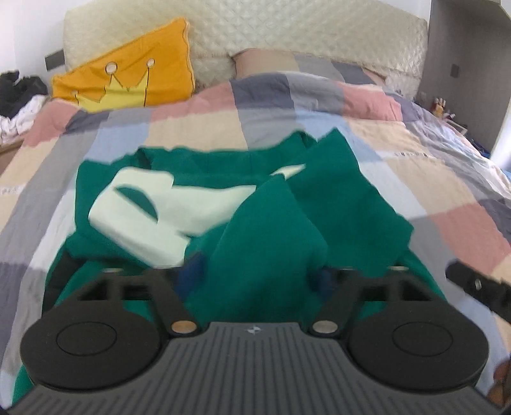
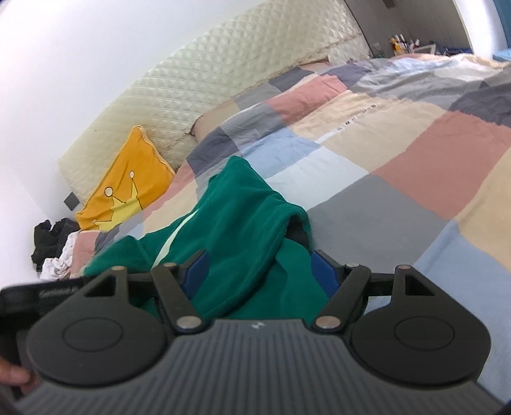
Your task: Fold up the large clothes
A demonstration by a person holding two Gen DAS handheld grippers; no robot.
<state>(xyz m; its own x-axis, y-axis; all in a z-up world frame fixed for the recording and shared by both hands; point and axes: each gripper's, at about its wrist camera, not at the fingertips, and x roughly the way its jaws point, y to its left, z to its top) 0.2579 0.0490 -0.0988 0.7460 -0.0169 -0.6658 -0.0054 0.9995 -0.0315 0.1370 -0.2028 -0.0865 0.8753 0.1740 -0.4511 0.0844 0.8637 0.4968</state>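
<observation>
Left wrist view: your left gripper (image 1: 255, 274) stands with jaws apart, a fold of the green garment (image 1: 262, 230) loose between them, heaped on the patchwork quilt (image 1: 415, 166); the orange cushion (image 1: 127, 76) lies at 11 o'clock. Right wrist view: your right gripper (image 2: 260, 271) has its jaws spread, green garment (image 2: 242, 223) bunched between; whether the pads press it you cannot tell.

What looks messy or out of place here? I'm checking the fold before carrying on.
The green garment lies bunched on the patchwork quilt, its white print creased and partly buried under a raised fold. The orange crown pillow leans crookedly against the headboard. Nothing looks torn or spilled.
</observation>
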